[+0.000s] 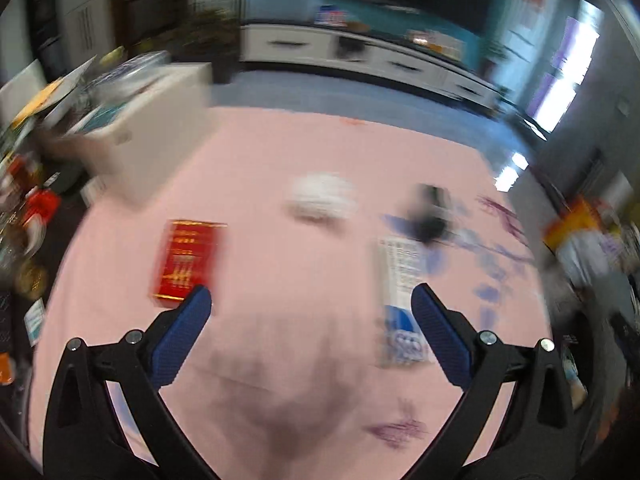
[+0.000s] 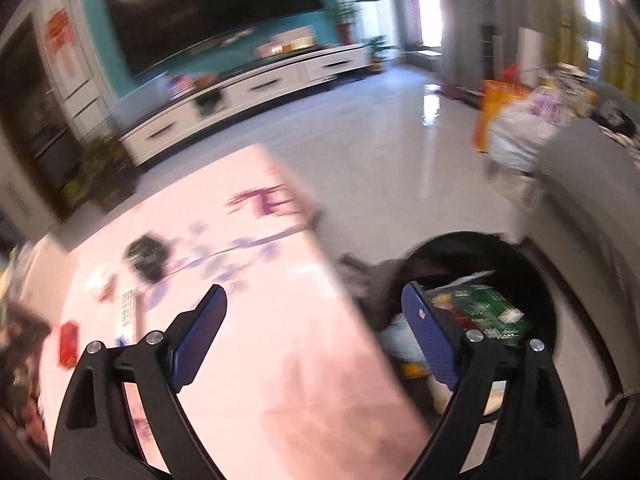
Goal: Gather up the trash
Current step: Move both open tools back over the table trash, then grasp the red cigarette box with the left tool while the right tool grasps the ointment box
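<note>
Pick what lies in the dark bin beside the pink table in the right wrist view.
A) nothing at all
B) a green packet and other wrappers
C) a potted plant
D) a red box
B: the bin already holds a green packet among other wrappers, while the red box is on the pink table.
</note>
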Demonstrator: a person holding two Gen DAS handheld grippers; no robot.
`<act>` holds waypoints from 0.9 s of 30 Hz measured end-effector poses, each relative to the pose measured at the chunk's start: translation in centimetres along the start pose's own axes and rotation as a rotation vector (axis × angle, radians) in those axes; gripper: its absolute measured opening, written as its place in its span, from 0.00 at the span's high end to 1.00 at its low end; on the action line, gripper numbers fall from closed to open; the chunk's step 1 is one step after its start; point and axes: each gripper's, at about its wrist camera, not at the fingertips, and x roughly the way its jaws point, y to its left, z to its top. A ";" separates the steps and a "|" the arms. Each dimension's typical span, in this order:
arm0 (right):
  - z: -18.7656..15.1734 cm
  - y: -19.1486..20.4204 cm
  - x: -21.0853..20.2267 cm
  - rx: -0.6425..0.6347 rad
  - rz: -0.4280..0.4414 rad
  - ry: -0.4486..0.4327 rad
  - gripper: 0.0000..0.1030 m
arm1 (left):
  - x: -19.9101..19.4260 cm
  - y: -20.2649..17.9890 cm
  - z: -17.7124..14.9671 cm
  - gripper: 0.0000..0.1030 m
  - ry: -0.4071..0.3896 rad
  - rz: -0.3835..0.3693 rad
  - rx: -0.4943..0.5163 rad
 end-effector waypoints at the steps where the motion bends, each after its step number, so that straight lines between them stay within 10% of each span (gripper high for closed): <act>1: -0.2 1.5 0.5 -0.027 0.036 0.018 0.15 | 0.8 2.1 0.7 0.03 0.008 0.036 -0.029; 14: -4.5 20.8 7.2 -0.375 0.275 0.223 0.15 | 6.8 8.4 0.7 0.03 0.105 0.106 -0.103; 27: -8.0 24.1 12.4 -0.493 0.191 0.314 0.38 | 10.5 9.9 -0.7 0.28 0.166 0.128 -0.110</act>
